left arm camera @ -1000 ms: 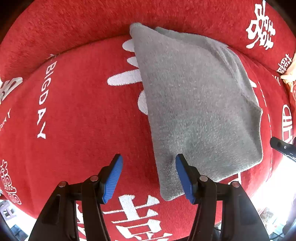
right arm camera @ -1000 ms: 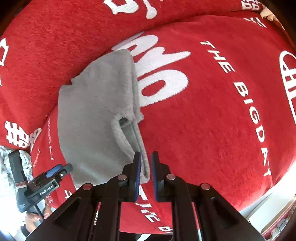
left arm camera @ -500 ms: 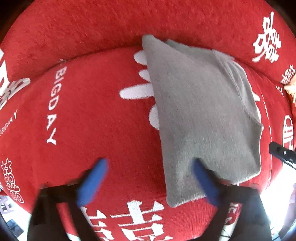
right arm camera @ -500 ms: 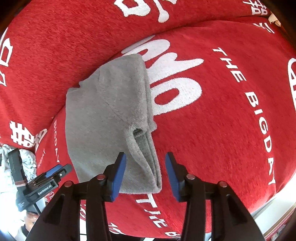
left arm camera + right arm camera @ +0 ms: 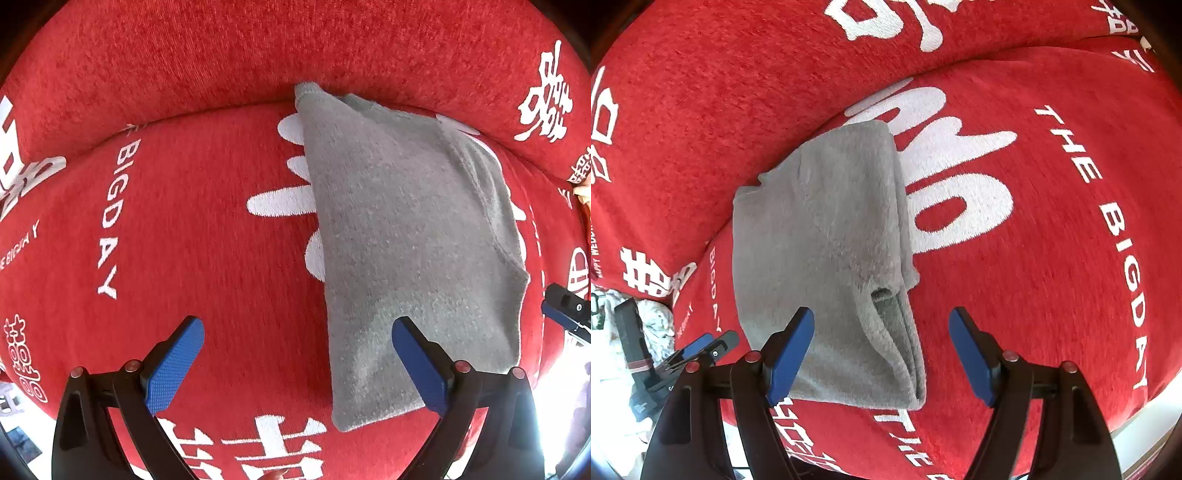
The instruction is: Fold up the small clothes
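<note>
A folded grey fleece garment [image 5: 402, 240] lies flat on a red cushion with white lettering [image 5: 177, 221]. It also shows in the right wrist view [image 5: 820, 236], with its layered folded edge toward the near right. My left gripper [image 5: 297, 362] is open and empty, above the garment's near left corner. My right gripper [image 5: 881, 350] is open and empty, its jaws wide on either side of the garment's near folded edge, not touching it.
The red cushion's raised back [image 5: 258, 48] runs along the far side. The other gripper's tip [image 5: 565, 310] shows at the right edge. A white cloth pile [image 5: 653, 325] lies off the cushion's left, beside the left gripper [image 5: 701, 347].
My right gripper let go of the garment's near edge, opened wide and backed away. My left gripper opened wider and drew back a little. The garment lies still.
</note>
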